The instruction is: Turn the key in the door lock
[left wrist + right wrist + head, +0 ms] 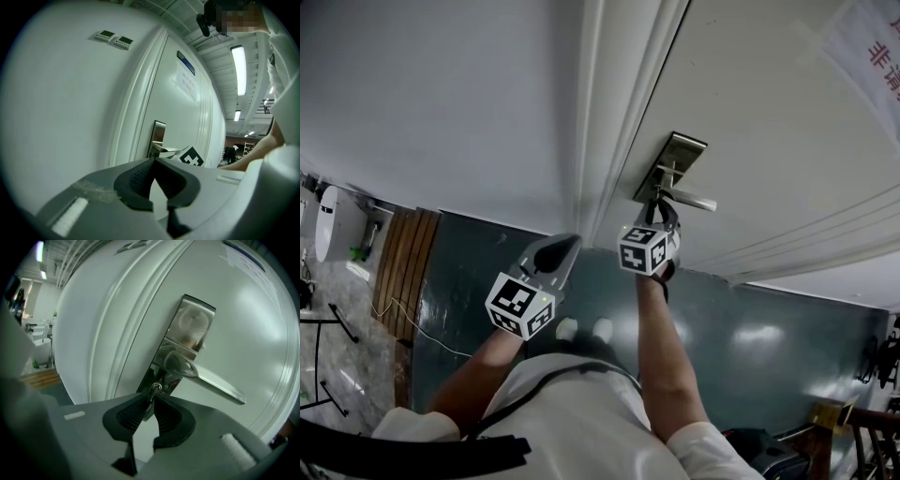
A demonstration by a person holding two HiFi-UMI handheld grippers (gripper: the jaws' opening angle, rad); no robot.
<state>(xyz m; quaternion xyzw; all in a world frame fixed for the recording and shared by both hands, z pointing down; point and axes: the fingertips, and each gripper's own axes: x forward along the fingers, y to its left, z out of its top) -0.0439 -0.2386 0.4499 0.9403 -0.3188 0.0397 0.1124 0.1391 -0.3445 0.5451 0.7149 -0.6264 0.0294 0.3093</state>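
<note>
Key (153,391): below lever (213,382), straight ahead, pinched at tips of right gripper (149,403).
Left gripper (153,164): closed, empty, farther back.

Dim, greenish-grey light throughout. Ceiling strip lights (238,63) blow out white in the left gripper view — pale glare pools on the glossy floor (757,335). A soft sheen lies on the door (248,324). Both gripper views bow strongly, edges black.
</note>
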